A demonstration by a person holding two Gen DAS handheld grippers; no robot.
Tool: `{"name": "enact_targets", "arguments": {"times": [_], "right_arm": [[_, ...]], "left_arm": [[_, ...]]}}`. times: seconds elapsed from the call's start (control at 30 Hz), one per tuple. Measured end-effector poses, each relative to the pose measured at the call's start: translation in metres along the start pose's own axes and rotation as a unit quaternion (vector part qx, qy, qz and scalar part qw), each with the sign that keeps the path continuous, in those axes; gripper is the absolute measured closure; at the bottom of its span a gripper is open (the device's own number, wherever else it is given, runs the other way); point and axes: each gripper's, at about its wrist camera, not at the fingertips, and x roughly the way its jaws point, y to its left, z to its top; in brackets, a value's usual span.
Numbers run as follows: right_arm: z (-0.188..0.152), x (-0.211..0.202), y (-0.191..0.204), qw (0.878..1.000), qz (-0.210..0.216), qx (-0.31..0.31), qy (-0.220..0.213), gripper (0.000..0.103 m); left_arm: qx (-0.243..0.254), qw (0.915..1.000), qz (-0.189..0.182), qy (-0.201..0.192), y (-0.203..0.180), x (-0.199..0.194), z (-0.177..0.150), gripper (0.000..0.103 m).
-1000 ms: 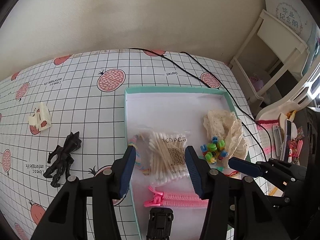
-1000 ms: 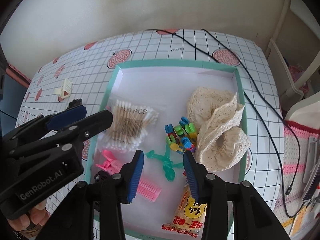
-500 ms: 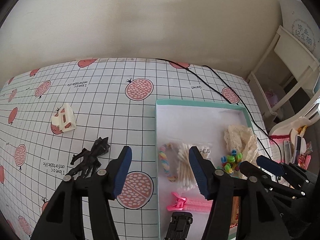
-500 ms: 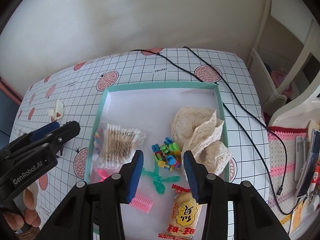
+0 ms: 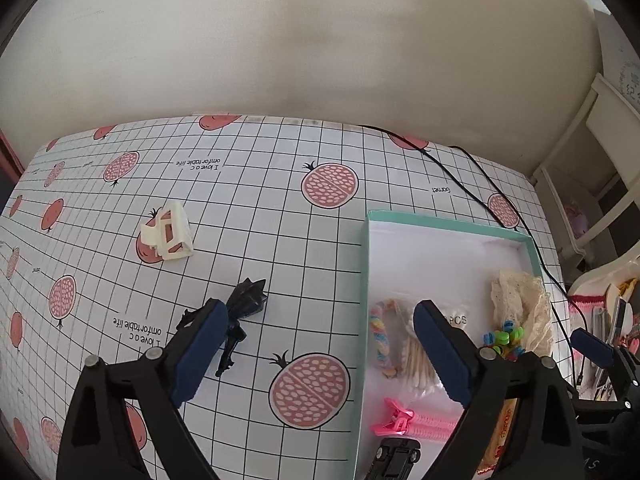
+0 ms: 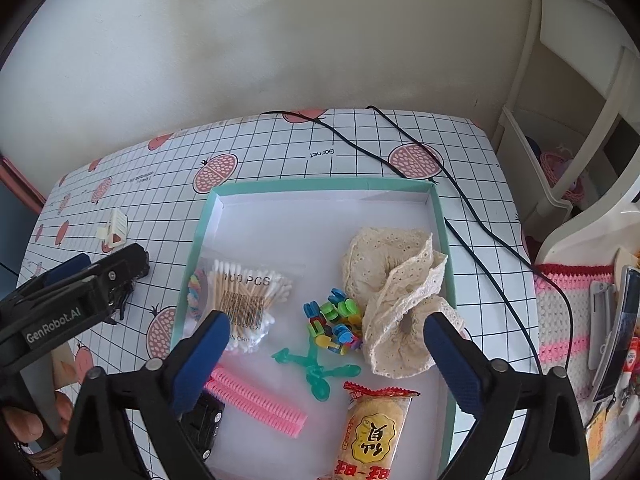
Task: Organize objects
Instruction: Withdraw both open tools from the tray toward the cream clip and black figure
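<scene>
Cream wall behind; table (image 5: 280, 220) covered in white grid-pattern oilcloth printed with pink pomegranates. Black cable (image 6: 472, 216) runs across the far right part of the table, passing the tray's right rim.

Left wrist view: left gripper (image 5: 318, 344) spread wide, nothing between its blue pads. Black toy figure (image 5: 240, 312) lies on the cloth at 9 o'clock of the gripper's centre, partly behind the left finger; whether pad and toy touch, cannot tell. Cream hair claw clip (image 5: 168, 236) sits alone at 10 o'clock, well apart from the figure. Teal-rimmed tray (image 5: 363, 280) with white floor lies at 3 o'clock.

Right wrist view: right gripper (image 6: 326, 352) also wide open, empty, above the near half of the tray (image 6: 320, 184). Inside the tray: bag of cotton swabs (image 6: 248, 300) at 10 o'clock, pastel braided band (image 6: 195, 292) against the left rim beside it, cluster of small coloured clips (image 6: 332, 320) at 12 o'clock, cream lace fabric (image 6: 396, 292) at 1 o'clock, touching the clips. Green plastic figure (image 6: 316, 368) just below the clips. Pink comb clip (image 6: 256, 404) at 7 o'clock, black toy car (image 6: 202, 424) beside it at the tray's near left. Rice cracker packet (image 6: 368, 432) at 5 o'clock. Left gripper (image 6: 72, 268) visible at 9 o'clock, outside the tray, a hand (image 6: 32, 424) below it.
</scene>
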Motion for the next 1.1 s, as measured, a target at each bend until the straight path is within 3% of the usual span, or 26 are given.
{"name": "enact_targets", "arguments": {"times": [1.1], "right_arm": [[0.002,0.005,0.002,1.000,-0.006,0.015,0.007,0.000]], "left_arm": [[-0.007,0.9997,0.022,-0.008,0.017,0.000,0.002,0.005]]}}
